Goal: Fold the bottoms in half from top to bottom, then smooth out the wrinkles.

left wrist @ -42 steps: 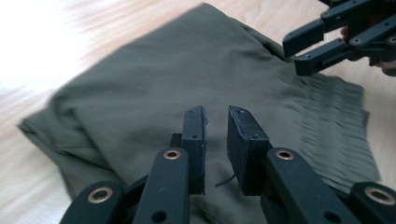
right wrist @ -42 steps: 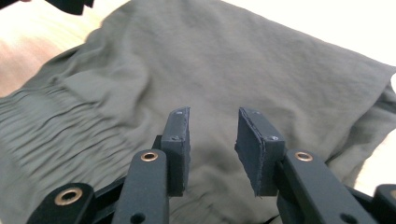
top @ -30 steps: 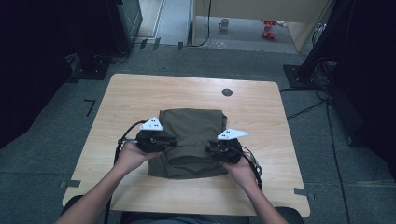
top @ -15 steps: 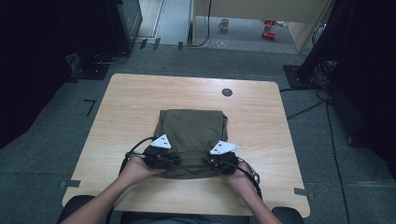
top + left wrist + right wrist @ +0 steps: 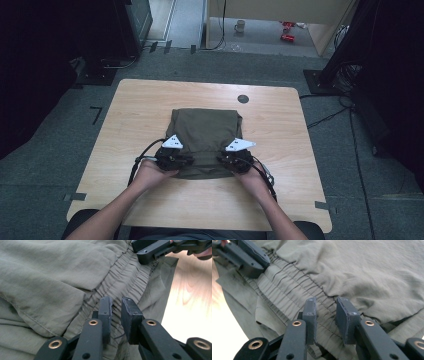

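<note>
Folding olive shorts (image 5: 205, 140): left tongs (image 5: 115, 315) and right tongs (image 5: 326, 315) stand narrowly parted over the waistband, unclamped; elastic may slip free, undoing the fold.

— Where are the hands?

— Both bare forearms reach forward from the near edge of the light wooden table (image 5: 280, 130). The left hand's black two-jaw gripper (image 5: 186, 161) sits low by the near-left of the folded olive-green cloth garment (image 5: 205, 127); the right hand's black gripper (image 5: 222, 161) mirrors it.

— Jaws?

— Each pair stands slightly parted over the gathered waistband, pointing inward toward the other.
</note>
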Motion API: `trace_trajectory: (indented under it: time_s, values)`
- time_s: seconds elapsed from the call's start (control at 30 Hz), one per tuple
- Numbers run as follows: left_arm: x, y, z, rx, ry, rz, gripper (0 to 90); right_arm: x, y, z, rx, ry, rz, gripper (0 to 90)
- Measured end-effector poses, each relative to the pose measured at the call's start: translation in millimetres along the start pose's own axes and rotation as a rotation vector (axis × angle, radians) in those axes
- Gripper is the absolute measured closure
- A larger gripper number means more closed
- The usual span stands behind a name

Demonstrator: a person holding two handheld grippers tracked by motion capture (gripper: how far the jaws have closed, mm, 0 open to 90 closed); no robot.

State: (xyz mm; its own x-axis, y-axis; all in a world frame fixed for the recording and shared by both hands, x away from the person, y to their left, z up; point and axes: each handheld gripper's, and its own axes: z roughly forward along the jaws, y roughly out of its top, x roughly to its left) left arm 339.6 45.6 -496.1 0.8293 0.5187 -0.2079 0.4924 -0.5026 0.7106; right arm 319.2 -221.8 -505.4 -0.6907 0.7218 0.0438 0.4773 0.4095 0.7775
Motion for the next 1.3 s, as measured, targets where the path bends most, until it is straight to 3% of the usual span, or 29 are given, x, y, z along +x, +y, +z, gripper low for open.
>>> trace_trajectory:
  time_s: [0.07, 0.2, 0.27, 0.47, 0.57, 0.7, 0.87, 1.3]
  values:
    - [-2.0, 0.5, -1.1, -0.003, -0.003, 0.012, 72.4, -1.8, -0.2, 1.2, -0.014, 0.005, 0.010, 68.8]
    - [-3.4, 4.3, -7.0, -0.008, -0.030, -0.009, 63.2, -3.7, 1.2, -2.9, -0.041, 0.060, 0.060, 56.5]
    - [-7.0, 8.1, -14.5, -0.019, -0.034, -0.015, 57.6, -2.7, 3.0, -6.5, -0.050, 0.058, 0.065, 53.4]
    - [-9.2, 10.6, -40.0, -0.103, 0.001, 0.033, 44.3, -10.8, 10.2, -24.8, -0.092, 0.012, 0.126, 47.1]
    - [-2.0, 9.0, -52.8, -0.147, 0.032, 0.044, 42.1, -19.2, 9.8, -33.3, -0.110, -0.008, 0.147, 46.3]
    - [13.7, 5.3, -64.9, -0.165, 0.048, 0.010, 39.2, -29.7, 6.4, -41.2, -0.119, -0.030, 0.163, 44.0]
    - [30.4, -1.4, -73.0, -0.157, 0.092, 0.001, 36.9, -39.6, 3.6, -48.3, -0.132, -0.054, 0.171, 41.8]
    - [59.1, -17.2, -78.5, -0.134, 0.149, -0.036, 34.3, -60.0, -7.8, -59.0, -0.123, -0.102, 0.198, 39.2]
